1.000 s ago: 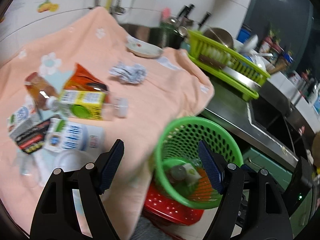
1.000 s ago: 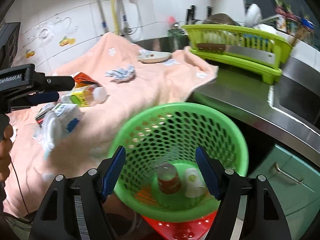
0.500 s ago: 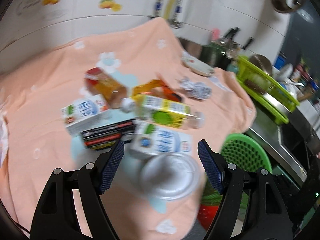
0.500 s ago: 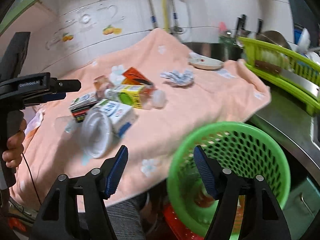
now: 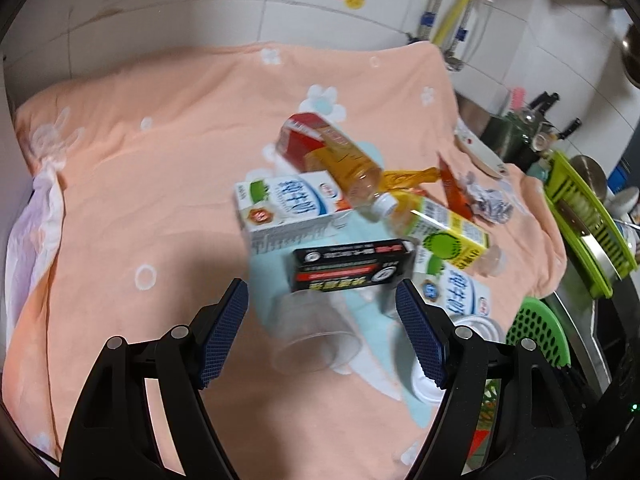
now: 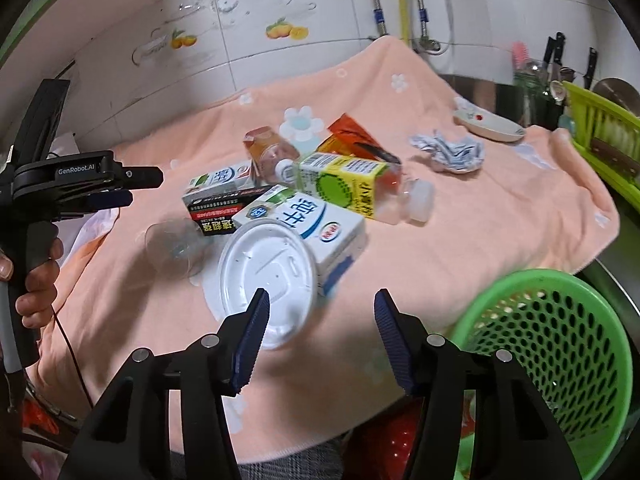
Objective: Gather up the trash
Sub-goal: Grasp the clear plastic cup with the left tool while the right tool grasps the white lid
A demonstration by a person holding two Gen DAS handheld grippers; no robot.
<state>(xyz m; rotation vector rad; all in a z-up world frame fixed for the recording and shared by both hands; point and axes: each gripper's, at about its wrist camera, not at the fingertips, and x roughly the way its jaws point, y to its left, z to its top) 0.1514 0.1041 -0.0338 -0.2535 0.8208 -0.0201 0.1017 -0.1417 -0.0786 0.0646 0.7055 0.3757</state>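
A: What's the left hand-held gripper (image 5: 322,330) doing?
B: Its jaws are wide apart and hold nothing; it hovers over the peach cloth (image 5: 160,160) on the tabletop, with a clear cup (image 5: 316,334) on its side between the fingers.

A: And the trash beyond it?
B: It lies in a heap. Going left to right: a milk carton (image 5: 288,210), a tea bottle (image 5: 336,164) lying across its far end, a black box (image 5: 352,266) just in front, then a yellow bottle (image 5: 448,236) and a second milk carton (image 5: 456,288). A crumpled paper (image 5: 490,206) sits apart, farther right.

A: The right hand-held gripper (image 6: 320,334)?
B: Also spread wide and empty. A white lid (image 6: 268,276) lies just ahead of its left finger, leaning on the second carton.

A: Where's the bin?
B: The green basket (image 6: 552,344) stands low at the right, off the cloth's edge.
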